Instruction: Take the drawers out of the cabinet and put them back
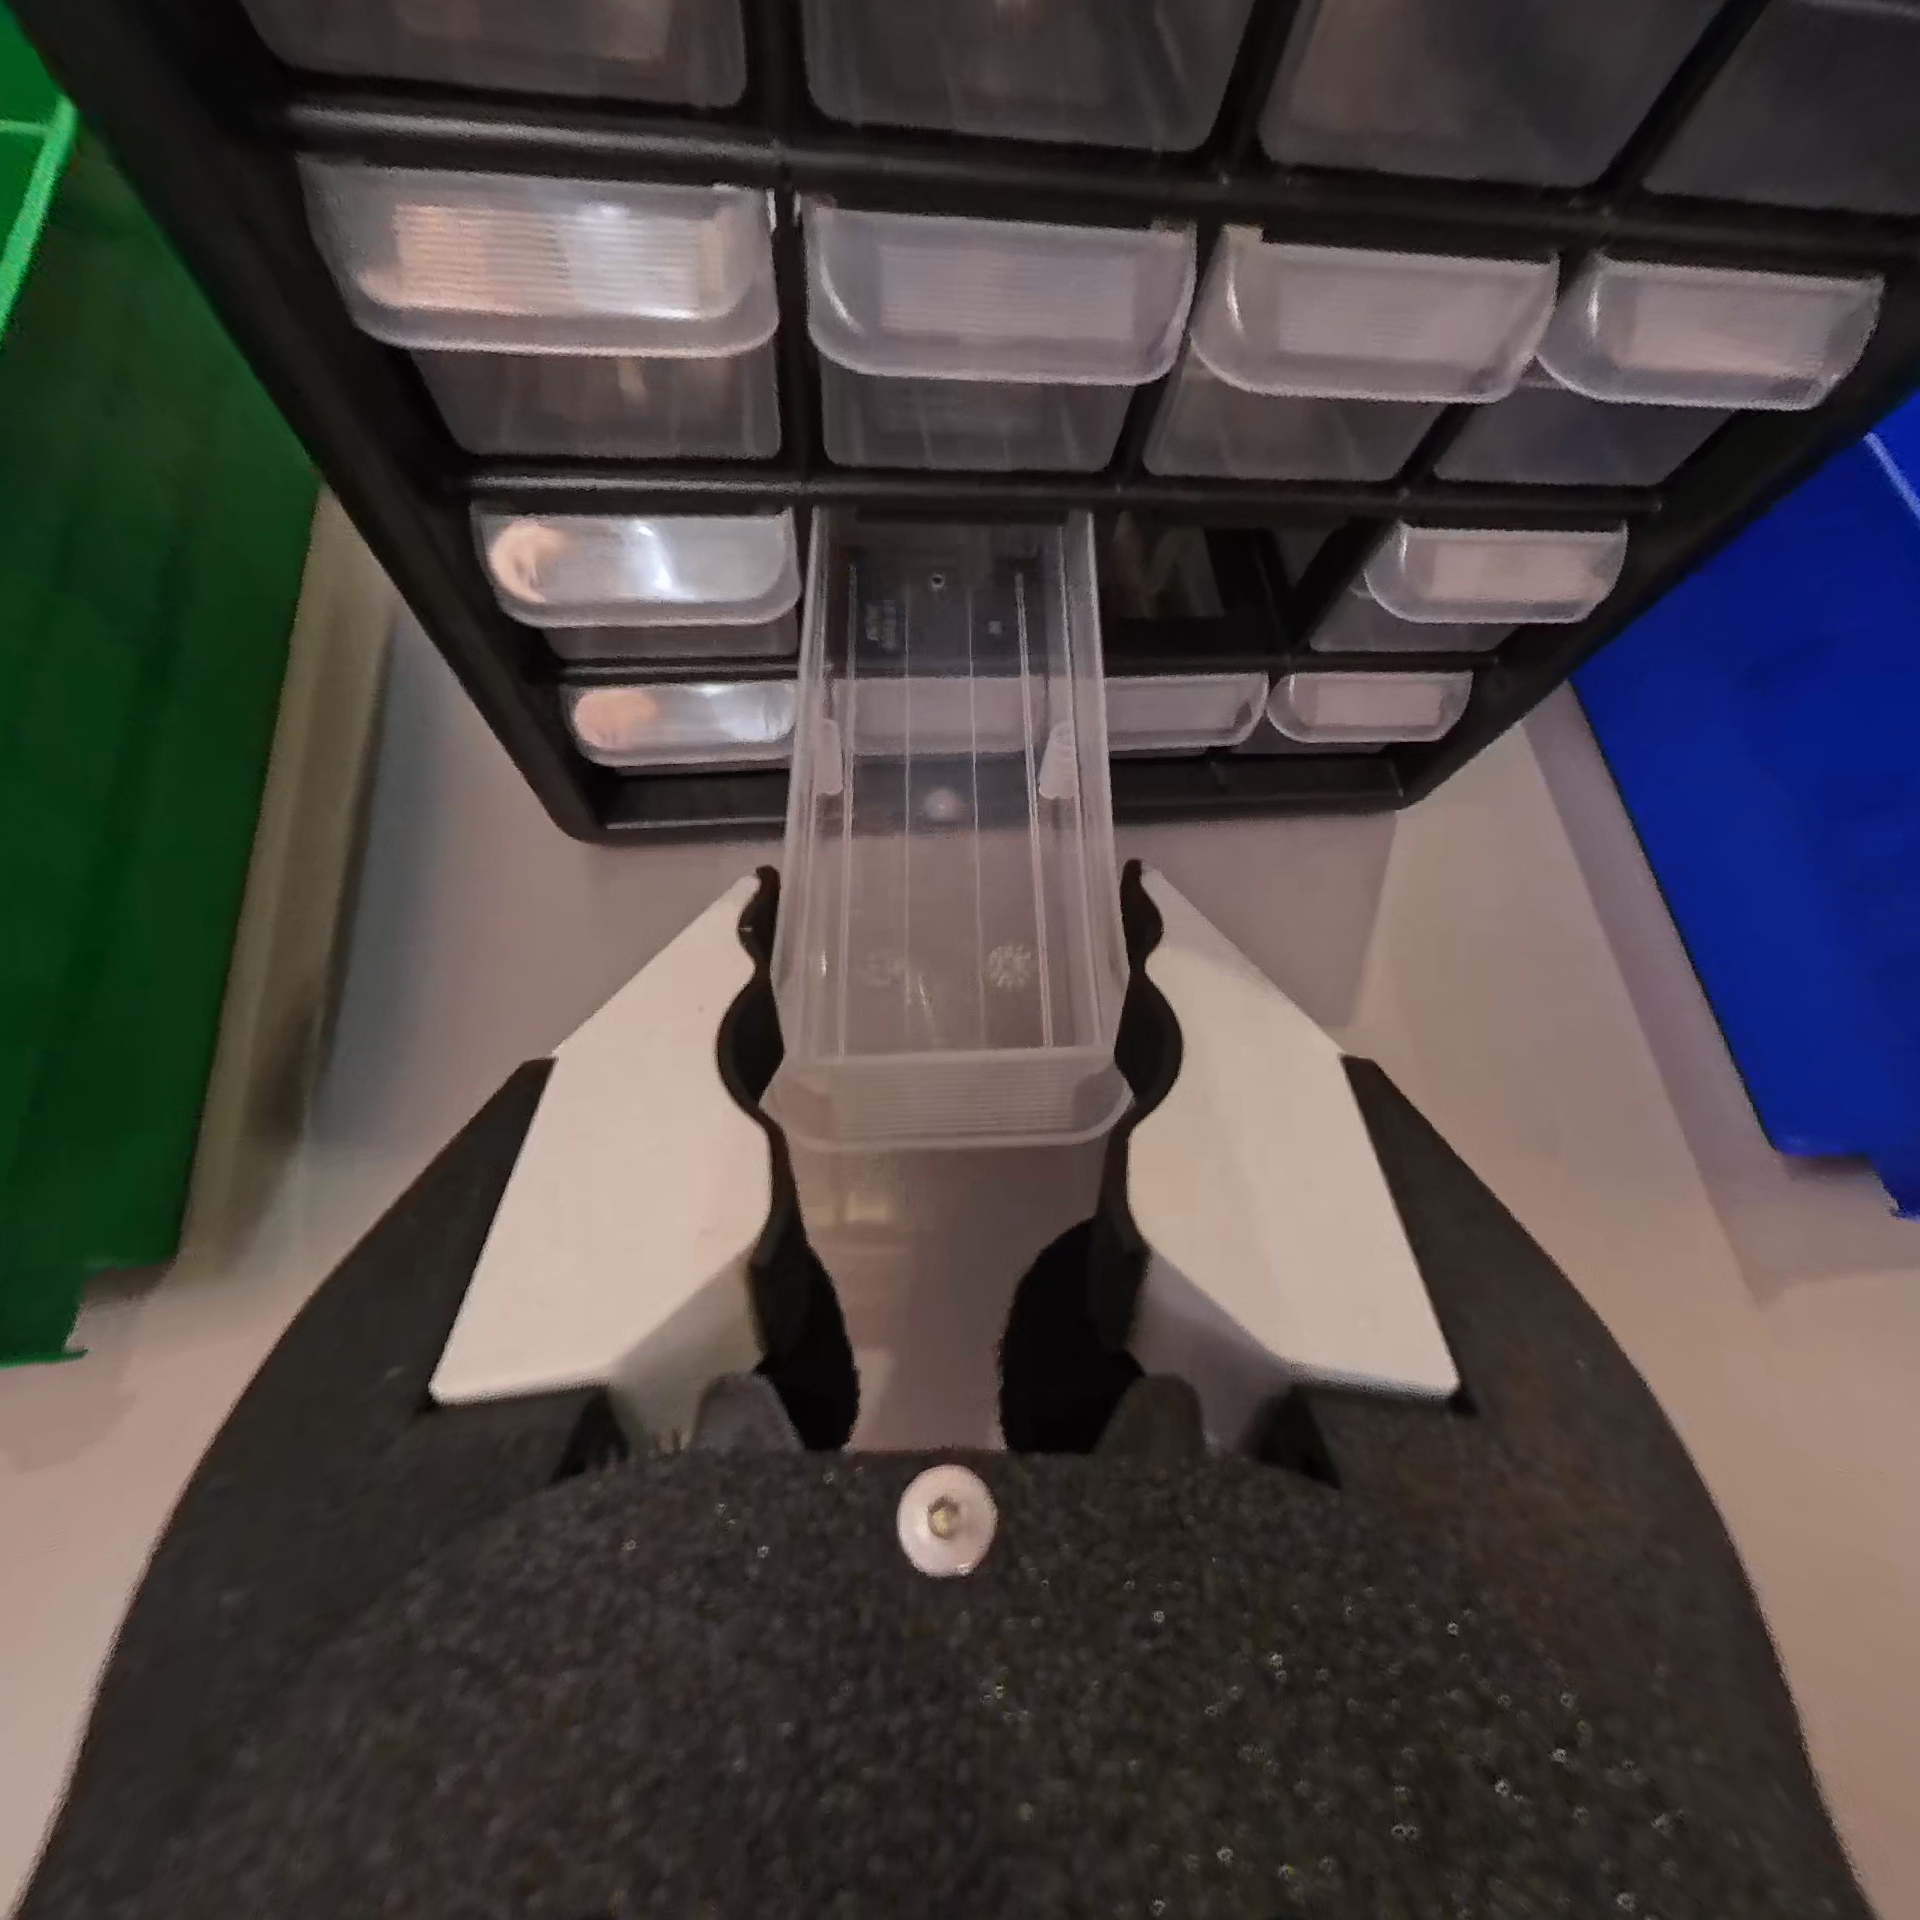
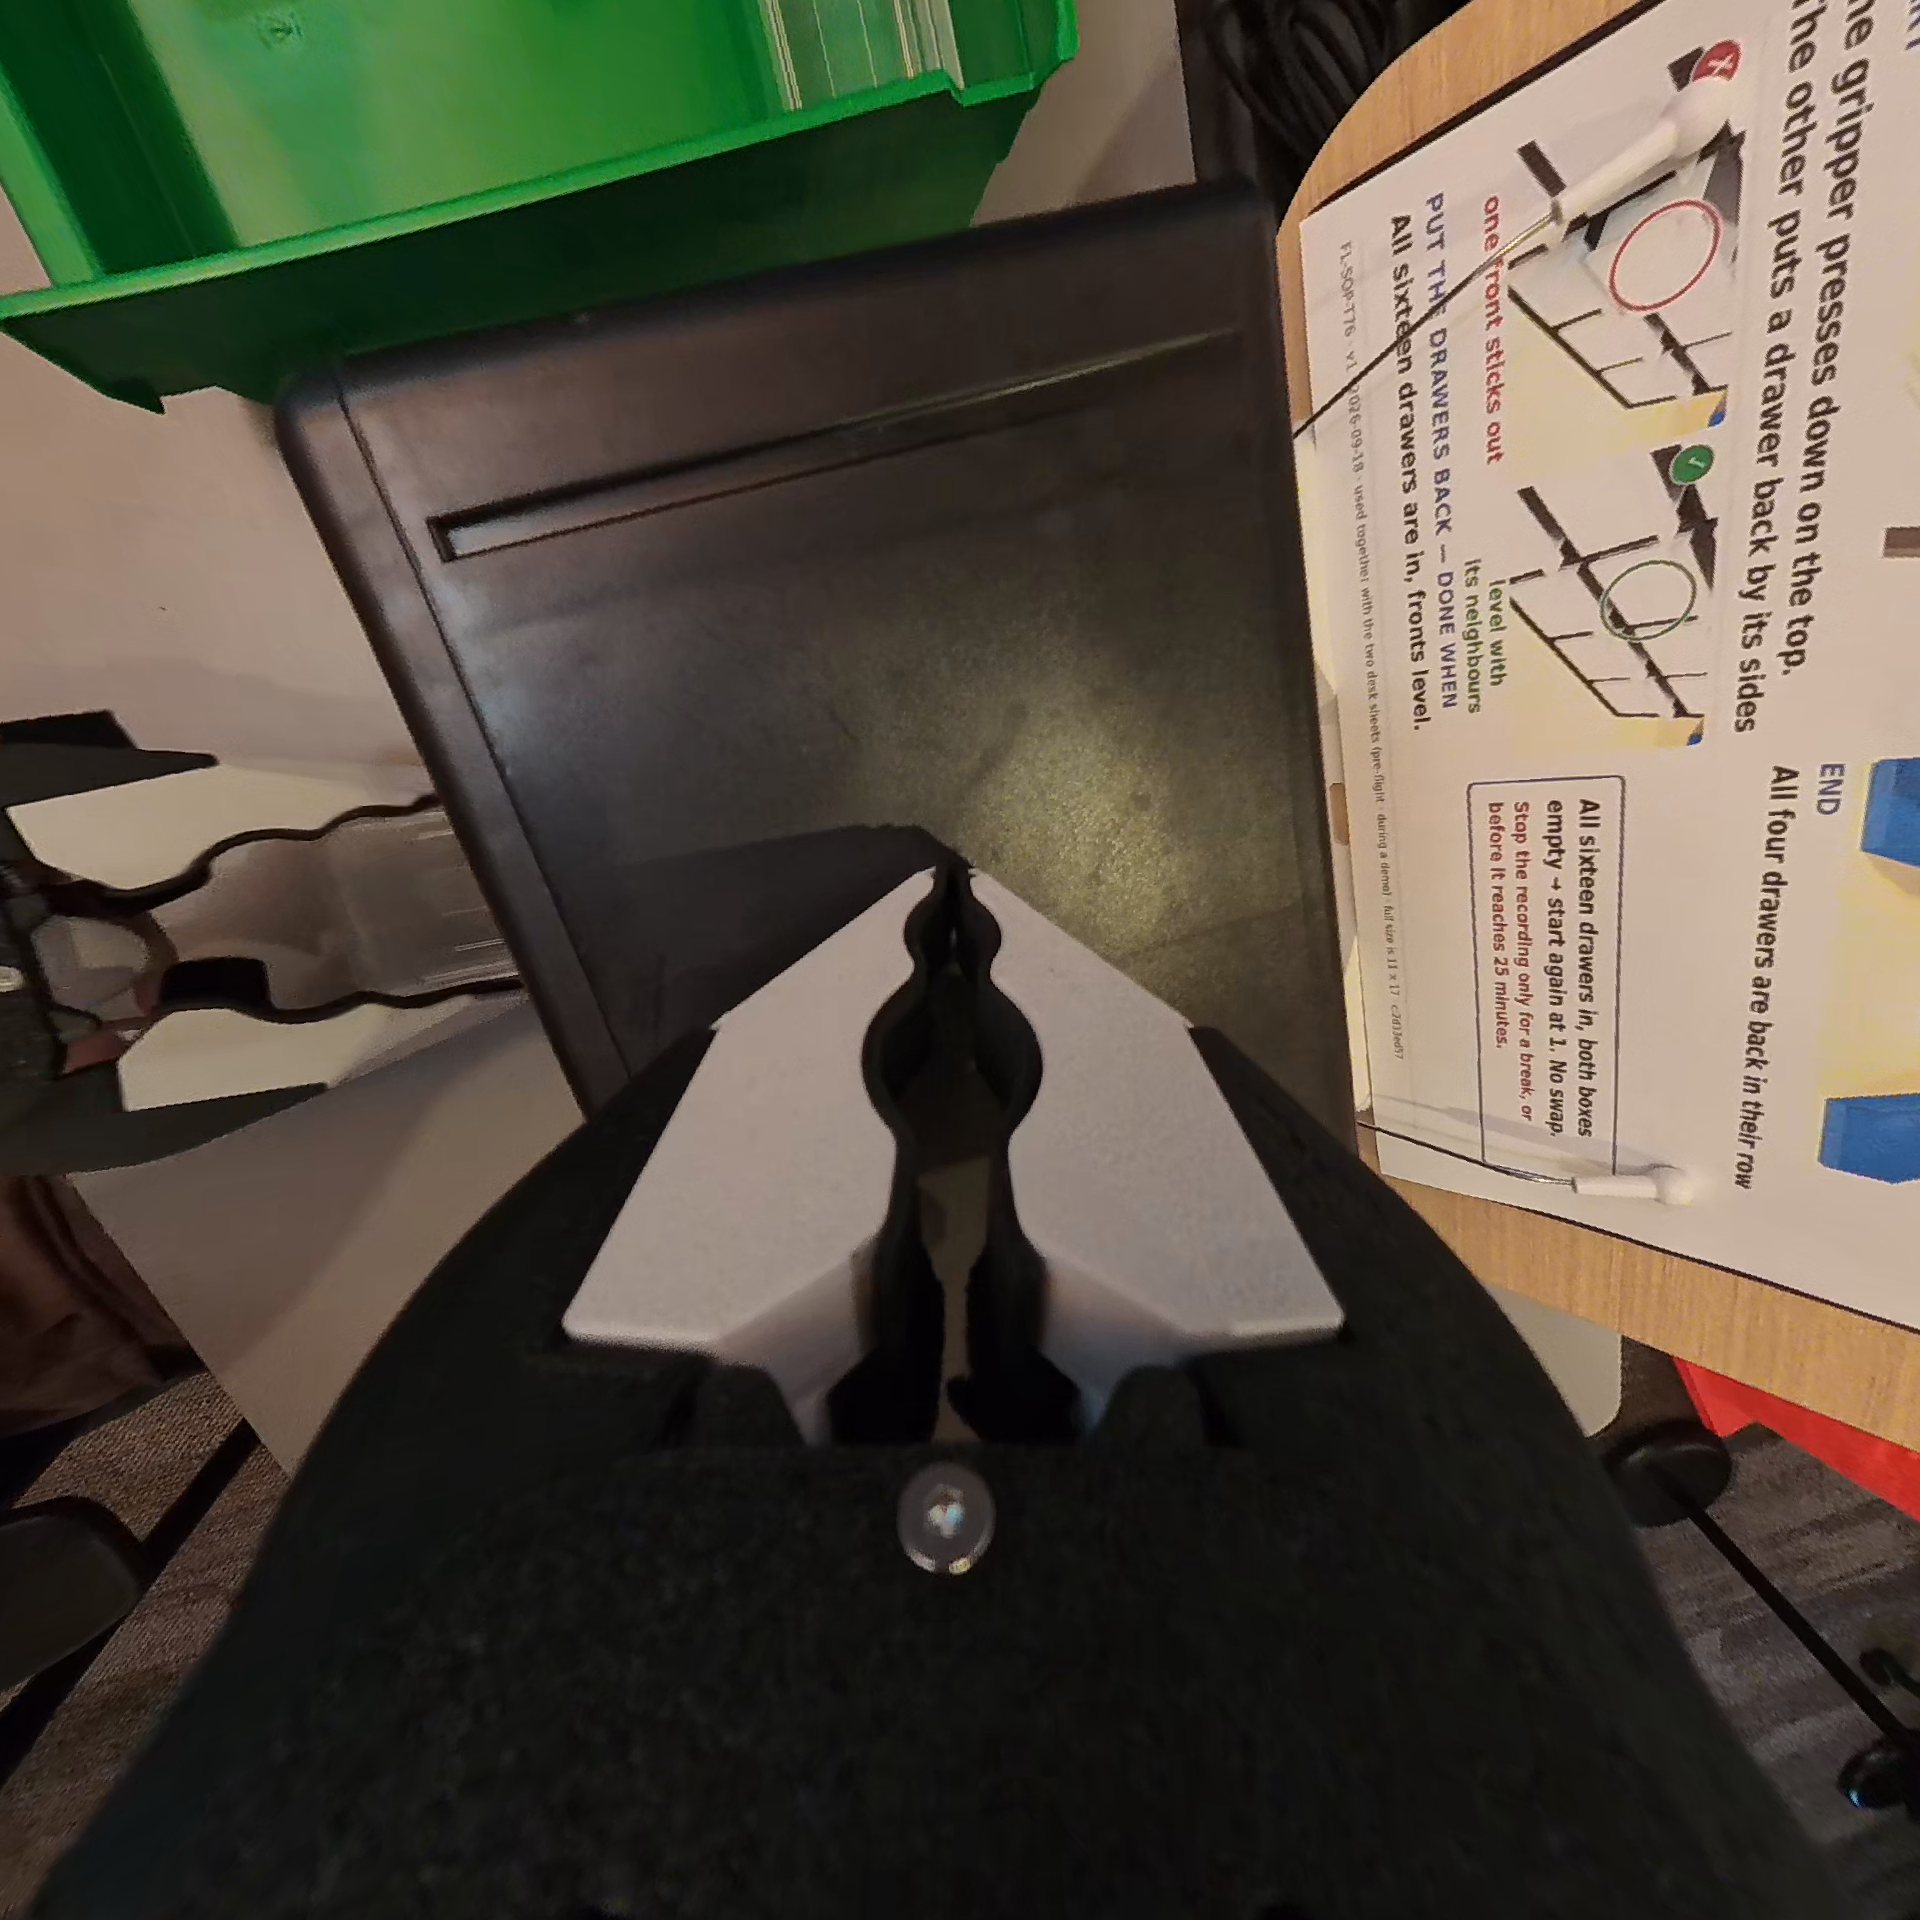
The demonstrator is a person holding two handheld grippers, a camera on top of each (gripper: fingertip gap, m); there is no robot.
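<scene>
My left gripper (image 1: pixel 948 883) is clamped on a clear plastic drawer (image 1: pixel 940 935), 1 finger pressed against each long side near its front end. The drawer's back end sits in an opening of the black cabinet (image 1: pixel 416 457), in the 2nd row up from the bottom, and most of its length sticks out toward me. The slot just right of it (image 1: pixel 1184 577) is empty; the other slots I can see hold clear drawers. The cabinet stands on a pale table (image 1: pixel 468 935), with a green bin (image 1: pixel 135 727) to its left and a blue bin (image 1: pixel 1766 779) to its right.

My right gripper (image 2: pixel 954 871) is fully closed with nothing between its fingers, its tips at the cabinet's flat black top (image 2: pixel 831 623); contact I cannot confirm. Beyond the top lie the green bin (image 2: pixel 468 156) and, to the right, a printed instruction sheet (image 2: pixel 1558 623) on a wooden board (image 2: pixel 1558 1262).
</scene>
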